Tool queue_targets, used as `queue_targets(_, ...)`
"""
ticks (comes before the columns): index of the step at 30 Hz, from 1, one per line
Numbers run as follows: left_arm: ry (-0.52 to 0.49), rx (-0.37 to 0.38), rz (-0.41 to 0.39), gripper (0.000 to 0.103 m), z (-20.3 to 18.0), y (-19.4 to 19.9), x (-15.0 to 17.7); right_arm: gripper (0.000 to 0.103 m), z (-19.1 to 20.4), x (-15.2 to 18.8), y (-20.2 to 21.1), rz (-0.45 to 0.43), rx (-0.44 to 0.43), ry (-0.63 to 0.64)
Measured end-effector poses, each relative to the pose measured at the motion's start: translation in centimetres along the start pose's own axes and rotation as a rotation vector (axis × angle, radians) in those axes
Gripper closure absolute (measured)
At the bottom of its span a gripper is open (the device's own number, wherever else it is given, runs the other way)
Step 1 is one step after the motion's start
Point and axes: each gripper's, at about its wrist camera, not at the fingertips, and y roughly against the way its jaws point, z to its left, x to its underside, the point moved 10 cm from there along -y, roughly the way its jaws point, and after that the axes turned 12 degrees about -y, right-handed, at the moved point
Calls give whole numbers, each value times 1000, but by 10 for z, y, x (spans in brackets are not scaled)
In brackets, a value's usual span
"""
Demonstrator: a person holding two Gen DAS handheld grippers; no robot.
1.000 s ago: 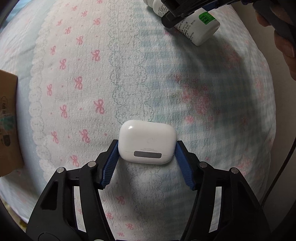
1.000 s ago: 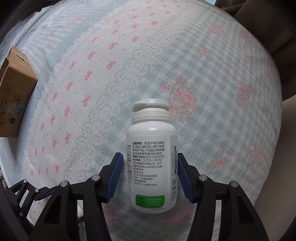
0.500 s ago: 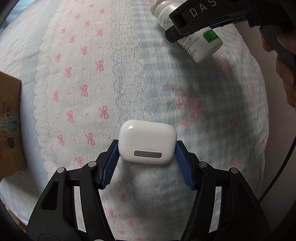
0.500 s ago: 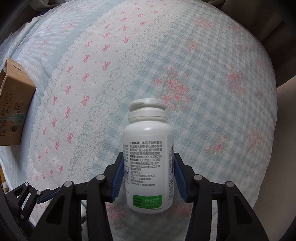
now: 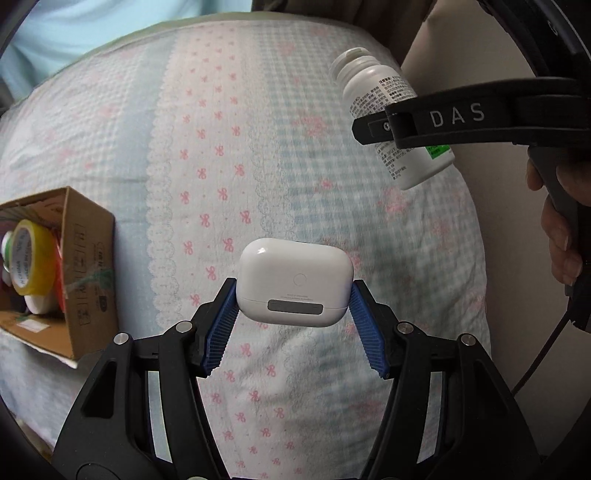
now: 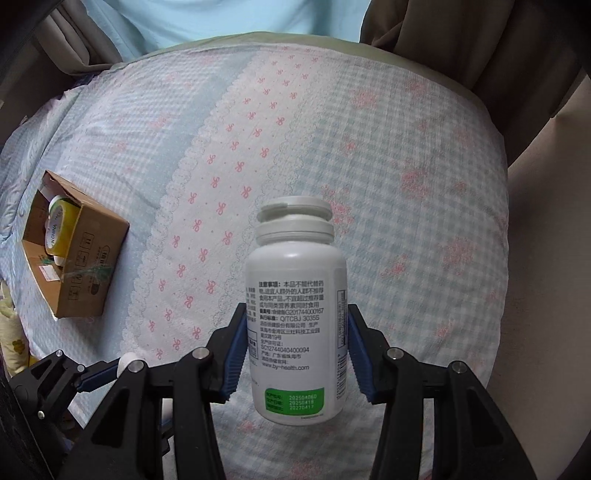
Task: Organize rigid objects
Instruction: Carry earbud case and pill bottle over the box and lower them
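My left gripper (image 5: 293, 295) is shut on a white earbuds case (image 5: 293, 282) and holds it in the air above the bed. My right gripper (image 6: 297, 332) is shut on a white pill bottle (image 6: 295, 317) with a green label patch, also lifted off the bed. The bottle (image 5: 391, 114) and the right gripper also show at the upper right of the left wrist view. An open cardboard box (image 5: 79, 273) sits on the bed to the left; it also shows in the right wrist view (image 6: 85, 262).
The box holds a yellow tape roll (image 5: 31, 262) and other small items. The bed has a patterned blue and pink cover (image 6: 332, 140). Its right edge drops off beside a beige surface (image 6: 546, 240). Brown curtains (image 6: 461, 33) hang behind.
Both grippers have lifted their objects higher off the bed and tilted up. The box's open inside and the far end of the bed have come into view.
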Motion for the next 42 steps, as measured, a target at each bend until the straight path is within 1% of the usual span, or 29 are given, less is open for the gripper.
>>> queue_targets(5,23,-14,-83,46,27,62,-10,57,35,-5,59,-74,-2,23)
queue_targets(10,40,-30,-163,46,71,128,-11,57,74,-6,115,-136,-24,24)
queue_targets(13,37,-38,-199,46,100,165,-7,57,104,-1,142,-163,-43,8)
queue_targets(16,9,-51,-226,46,130,197,0,57,138,6,164,-189,-54,-11)
queue_targets(20,-27,-52,-247,46,175,227,19,57,188,14,182,-224,-75,-58)
queue_targets(25,-44,-54,-245,46,241,250,50,57,252,24,184,-240,-101,-134)
queue_targets(30,-42,-48,-212,46,314,254,80,57,316,32,166,-220,-118,-207)
queue_targets(36,-55,-74,-146,46,385,232,106,57,373,41,126,-159,-127,-299)
queue_targets(39,-46,-80,-121,46,410,217,113,57,391,44,106,-123,-135,-333)
queue_targets(42,-23,-79,-95,46,428,198,117,57,398,44,87,-96,-129,-358)
